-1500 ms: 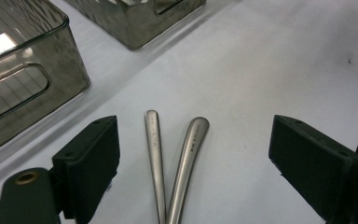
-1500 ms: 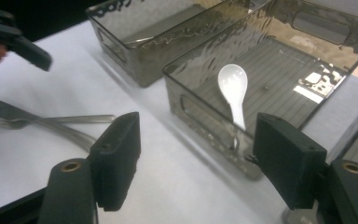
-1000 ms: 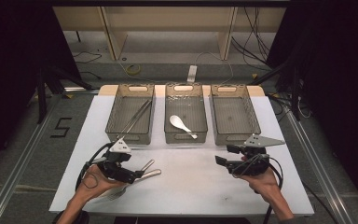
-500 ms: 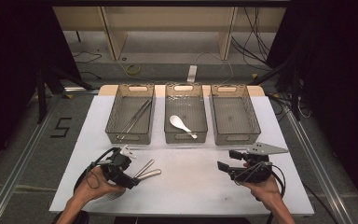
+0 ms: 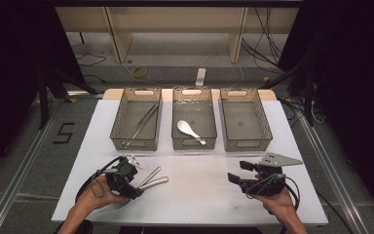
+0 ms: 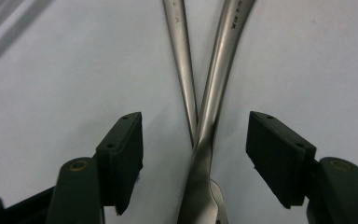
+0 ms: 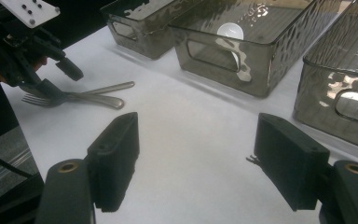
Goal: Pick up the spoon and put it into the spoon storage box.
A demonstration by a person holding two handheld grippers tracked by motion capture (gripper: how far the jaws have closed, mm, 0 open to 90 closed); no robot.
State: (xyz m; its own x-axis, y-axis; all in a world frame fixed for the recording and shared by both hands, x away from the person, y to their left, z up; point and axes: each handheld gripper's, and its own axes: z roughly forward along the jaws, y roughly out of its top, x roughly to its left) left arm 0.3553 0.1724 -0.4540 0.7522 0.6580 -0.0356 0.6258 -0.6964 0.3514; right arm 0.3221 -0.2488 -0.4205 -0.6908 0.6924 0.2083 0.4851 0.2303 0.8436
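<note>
Two steel pieces of cutlery lie crossed on the white table, a fork's tines showing at one end. My left gripper reaches down over them. In the left gripper view both handles run up between its pads, which stand apart on either side without touching the metal. Its jaws have just been closing, with the cutlery between them. My right gripper hovers at the front right, open, with bare table between its jaws. The left gripper also appears in the right gripper view.
Three smoky plastic bins stand in a row at the back. The left bin holds long thin metal sticks, the middle bin holds a white spoon, and the right bin looks bare. The table's front edge is close to both hands.
The left gripper has tipped down over the cutlery and its jaws have narrowed. The right gripper has sunk slightly toward the front edge.
</note>
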